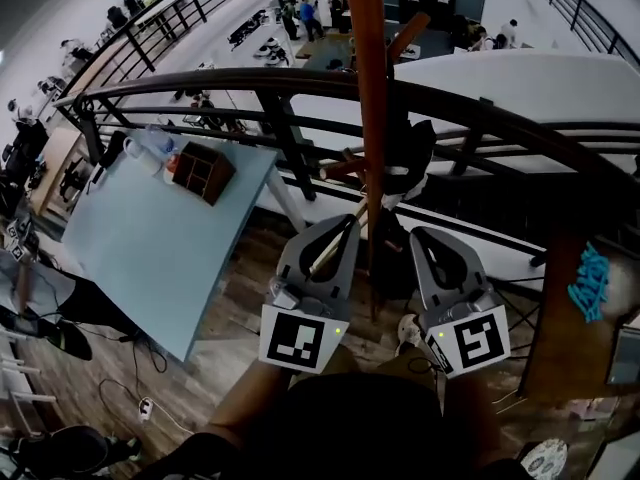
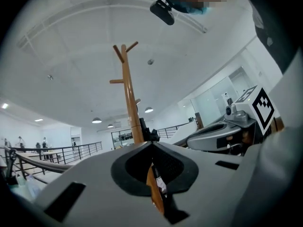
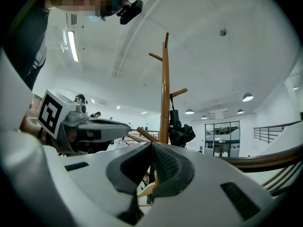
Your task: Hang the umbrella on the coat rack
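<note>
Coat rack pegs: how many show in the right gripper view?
3. The top left peg juts out near the top, the right peg is midway above the umbrella, the low left peg just above the right gripper. Others may be hidden behind them.

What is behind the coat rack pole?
A black umbrella hangs at its far right side, partly covered by the pole; the railing runs beyond. What it hangs from is covered.

No legible text, brand, number or sign in any of the three views. The only printed patterns are black-and-white block codes, not characters. The left marker (image 1: 300, 338) sits on the cube at the rear of my left gripper (image 1: 348, 220). The right marker (image 1: 478, 343) sits on the cube behind my right gripper (image 1: 417, 234). Anything beyond my jaws is too small and blurred to read.
</note>
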`<control>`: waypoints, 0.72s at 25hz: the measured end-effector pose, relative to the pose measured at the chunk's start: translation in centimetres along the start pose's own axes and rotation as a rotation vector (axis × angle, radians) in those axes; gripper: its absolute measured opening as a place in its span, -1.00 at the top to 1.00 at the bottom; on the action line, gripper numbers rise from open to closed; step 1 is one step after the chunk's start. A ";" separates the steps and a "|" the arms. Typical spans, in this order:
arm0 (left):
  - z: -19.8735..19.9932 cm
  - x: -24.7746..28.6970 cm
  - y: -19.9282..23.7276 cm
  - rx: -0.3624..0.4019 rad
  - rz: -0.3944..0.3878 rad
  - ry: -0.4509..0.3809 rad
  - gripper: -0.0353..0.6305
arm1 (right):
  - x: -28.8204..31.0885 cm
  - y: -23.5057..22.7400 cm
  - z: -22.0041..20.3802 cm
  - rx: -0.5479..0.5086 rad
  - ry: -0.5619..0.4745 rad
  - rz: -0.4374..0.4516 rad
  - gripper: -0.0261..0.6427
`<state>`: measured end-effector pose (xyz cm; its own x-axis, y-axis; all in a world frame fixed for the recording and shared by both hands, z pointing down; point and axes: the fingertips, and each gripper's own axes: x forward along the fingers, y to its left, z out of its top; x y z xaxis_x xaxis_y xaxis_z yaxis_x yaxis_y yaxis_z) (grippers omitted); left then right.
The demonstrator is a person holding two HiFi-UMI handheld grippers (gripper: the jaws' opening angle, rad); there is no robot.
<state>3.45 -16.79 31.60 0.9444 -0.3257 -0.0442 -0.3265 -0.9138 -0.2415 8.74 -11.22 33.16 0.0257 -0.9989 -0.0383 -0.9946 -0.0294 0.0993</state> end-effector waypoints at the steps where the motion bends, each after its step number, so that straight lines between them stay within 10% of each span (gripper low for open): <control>1: 0.5 -0.7 -0.3 0.010 -0.016 -0.019 0.85 | -0.6 0.6 0.3 -0.006 -0.001 -0.018 0.83; 18: 1.8 -12.0 -3.4 0.107 -0.212 -0.107 0.85 | -8.0 10.8 1.2 -0.004 -0.013 -0.232 0.83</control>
<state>-6.67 -9.31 31.21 0.9918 -0.0969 -0.0829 -0.1203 -0.9263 -0.3569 -2.33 -3.54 33.32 0.2523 -0.9649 -0.0733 -0.9618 -0.2584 0.0900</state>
